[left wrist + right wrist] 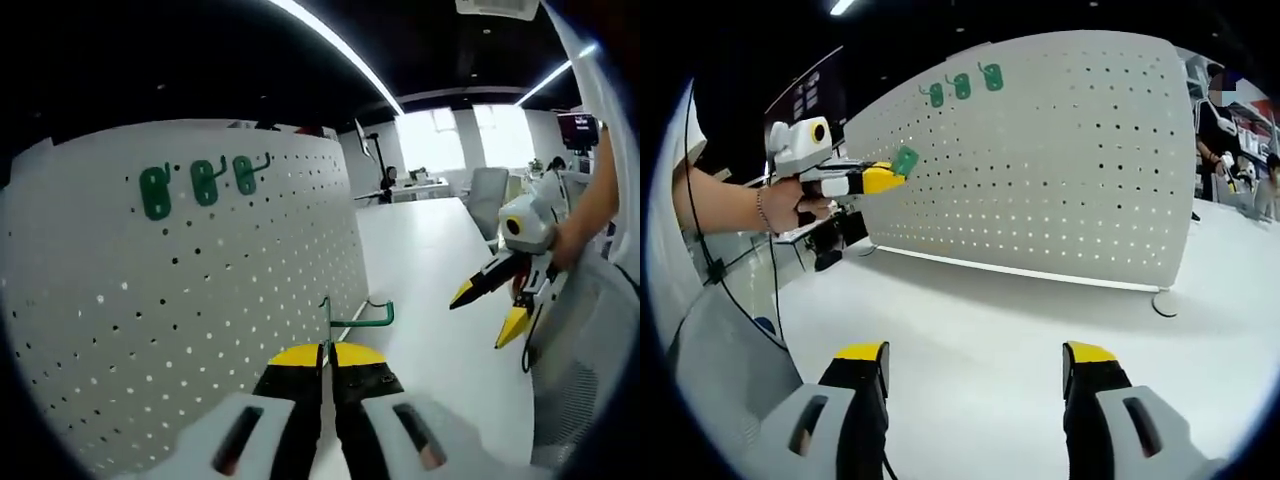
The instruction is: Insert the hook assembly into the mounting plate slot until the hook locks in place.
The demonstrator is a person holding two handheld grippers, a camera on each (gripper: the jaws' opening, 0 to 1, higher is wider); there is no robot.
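Left gripper (328, 358): its yellow-tipped black jaws are closed on the flat backing plate of a green metal hook assembly (352, 318). In the left gripper view the plate stands upright between the jaw tips and the hook arm runs off to the right, ending in a short upturned tip; the long axis of the arm lies roughly level, away from the board face. The assembly is held close in front of the white perforated mounting board (180, 290), which stands upright on the white worktop (440, 300). Contact with the board cannot be determined. In the right gripper view the same assembly sits at the board's left edge.

Three further green hooks (205, 182) hang in a row near the board's top.

Right gripper (975, 365): jaws spread wide apart, holding nothing, above the worktop and well apart from the board.

No legible writing or labels observed.
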